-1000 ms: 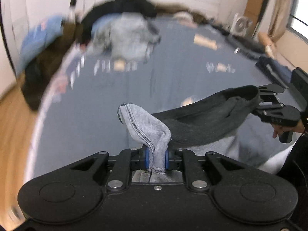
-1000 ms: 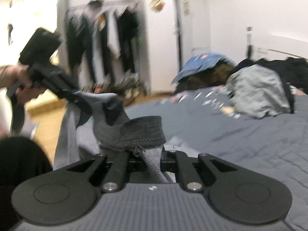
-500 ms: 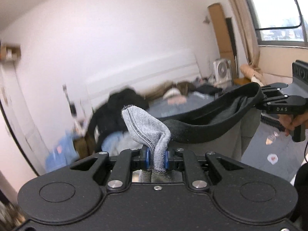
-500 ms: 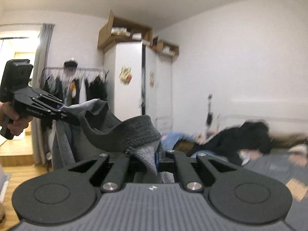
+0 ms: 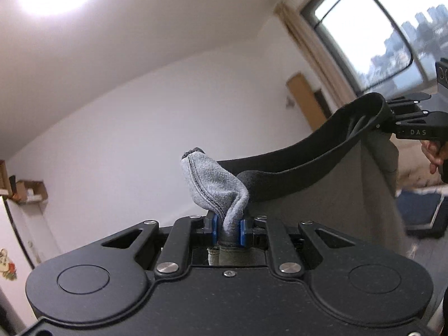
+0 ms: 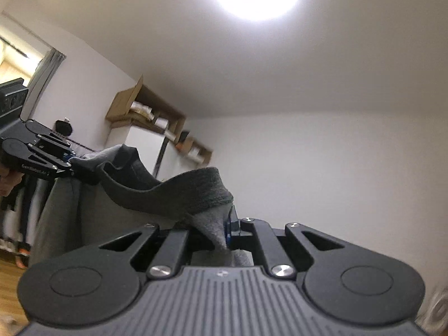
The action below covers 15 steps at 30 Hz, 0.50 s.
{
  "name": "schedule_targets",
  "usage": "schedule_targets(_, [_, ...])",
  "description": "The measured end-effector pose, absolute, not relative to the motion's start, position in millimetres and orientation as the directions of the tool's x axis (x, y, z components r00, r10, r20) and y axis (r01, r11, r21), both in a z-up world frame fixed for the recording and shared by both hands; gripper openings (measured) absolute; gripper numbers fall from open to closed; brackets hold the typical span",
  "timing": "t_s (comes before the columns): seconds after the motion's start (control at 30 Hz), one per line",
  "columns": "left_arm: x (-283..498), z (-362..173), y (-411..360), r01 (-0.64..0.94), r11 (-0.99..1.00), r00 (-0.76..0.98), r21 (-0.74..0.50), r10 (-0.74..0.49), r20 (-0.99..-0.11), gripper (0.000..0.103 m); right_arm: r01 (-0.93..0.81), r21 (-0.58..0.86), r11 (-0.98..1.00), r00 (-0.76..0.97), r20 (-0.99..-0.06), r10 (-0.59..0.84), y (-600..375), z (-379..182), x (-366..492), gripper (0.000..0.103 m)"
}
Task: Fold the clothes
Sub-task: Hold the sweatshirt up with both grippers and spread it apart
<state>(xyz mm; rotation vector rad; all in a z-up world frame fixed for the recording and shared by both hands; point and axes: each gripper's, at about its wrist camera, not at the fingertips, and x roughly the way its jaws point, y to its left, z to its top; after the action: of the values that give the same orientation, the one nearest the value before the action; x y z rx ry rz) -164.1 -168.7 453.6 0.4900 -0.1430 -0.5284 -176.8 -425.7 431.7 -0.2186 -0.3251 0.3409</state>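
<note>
A grey garment (image 5: 330, 196) with a dark ribbed band hangs in the air, stretched between both grippers. My left gripper (image 5: 226, 231) is shut on one light grey corner of it, which bunches up above the blue pads (image 5: 214, 228). Across the band, at the right of the left wrist view, the right gripper (image 5: 392, 124) holds the other end. In the right wrist view, my right gripper (image 6: 224, 233) is shut on the grey cloth (image 6: 193, 196), and the left gripper (image 6: 68, 165) holds the far end at the left. The body of the garment hangs down below the band.
A window (image 5: 392, 42) with a beige curtain is at the upper right of the left wrist view. In the right wrist view I see a white wardrobe (image 6: 145, 151) with boxes on top, hanging clothes (image 6: 16, 210) at the left, and wooden floor (image 6: 8, 280) below.
Both grippers have risen high with the garment still clamped between them. The bed and the clothes pile have dropped out of view, replaced by walls and ceiling.
</note>
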Motion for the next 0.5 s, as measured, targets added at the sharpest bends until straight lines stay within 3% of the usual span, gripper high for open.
schedule_targets(0.2, [-132.1, 435.4, -204.8, 0.511, 0.731, 0.825, 0.451, -0.564, -0.021, 0.014, -0.198, -0.33, 0.923, 0.916, 0.274, 0.294, -426.7, 441.7, -186.3, 0.005])
schedule_targets(0.5, [3.4, 344.0, -291.3, 0.646, 0.683, 0.761, 0.34, -0.61, -0.221, 0.014, -0.134, -0.293, 0.947, 0.983, 0.078, 0.164, -460.5, 348.6, -87.9, 0.005])
